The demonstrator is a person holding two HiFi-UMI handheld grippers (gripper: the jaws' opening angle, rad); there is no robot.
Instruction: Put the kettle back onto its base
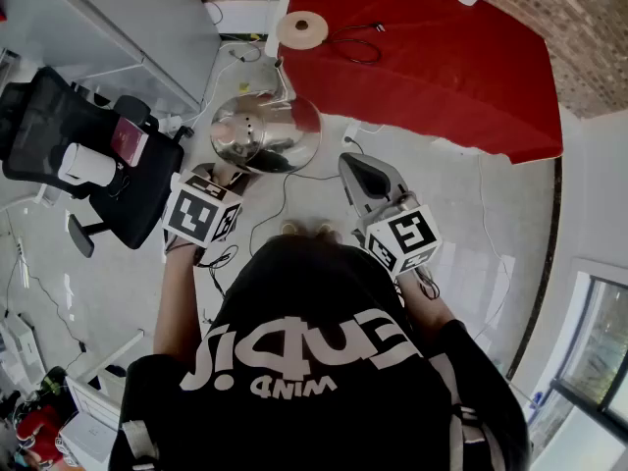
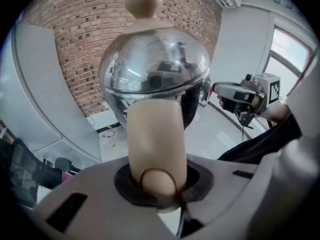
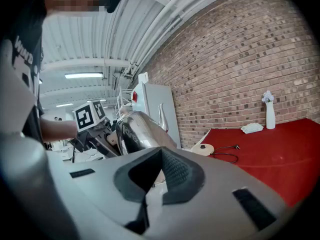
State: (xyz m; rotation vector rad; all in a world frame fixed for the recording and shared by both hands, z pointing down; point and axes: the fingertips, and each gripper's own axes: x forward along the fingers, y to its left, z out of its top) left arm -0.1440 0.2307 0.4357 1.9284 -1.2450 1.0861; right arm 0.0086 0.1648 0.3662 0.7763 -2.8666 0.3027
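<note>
The shiny steel kettle (image 1: 265,130) hangs in the air over the floor, short of the red table (image 1: 442,57). My left gripper (image 1: 231,172) is shut on its pale wooden handle (image 2: 155,134), and the kettle's dome (image 2: 155,69) with its round knob rises just beyond the jaws. The round beige base (image 1: 301,29) lies on the near left corner of the table with a black cord beside it. My right gripper (image 1: 363,175) hovers to the right of the kettle, jaws together with nothing between them. In the right gripper view the kettle (image 3: 140,129) is at the left and the base (image 3: 206,149) beyond it.
A black office chair (image 1: 78,155) stands at the left, beside a grey cabinet (image 1: 118,18). On the far side of the table are a white vase (image 3: 270,115) and a white cloth (image 3: 251,128). A brick wall (image 3: 240,59) runs behind the table. Cables trail on the floor.
</note>
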